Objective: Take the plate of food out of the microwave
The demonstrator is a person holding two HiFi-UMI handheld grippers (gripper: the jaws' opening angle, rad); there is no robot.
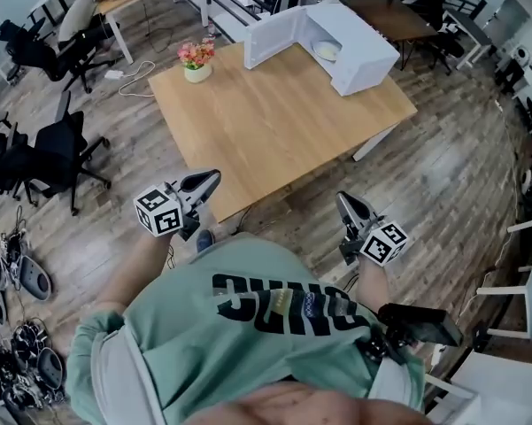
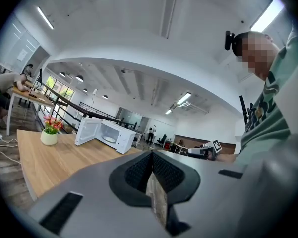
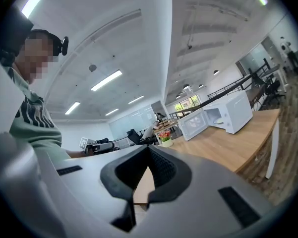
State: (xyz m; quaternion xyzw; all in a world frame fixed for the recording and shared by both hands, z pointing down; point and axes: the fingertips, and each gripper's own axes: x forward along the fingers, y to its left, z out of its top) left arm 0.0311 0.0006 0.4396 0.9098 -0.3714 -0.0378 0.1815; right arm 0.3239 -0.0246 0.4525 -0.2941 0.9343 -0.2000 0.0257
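The white microwave stands at the far end of the wooden table with its door swung open. Inside lies a pale plate of food. The microwave and plate also show in the left gripper view, and the microwave and plate in the right gripper view. My left gripper hangs at the table's near edge, shut and empty. My right gripper is off the near right corner over the floor, also shut with nothing in it. Both are far from the microwave.
A small pot of flowers sits at the table's far left corner. Black office chairs stand to the left, with gear on the floor. A person sits at a desk beyond. A dark table lies behind the microwave.
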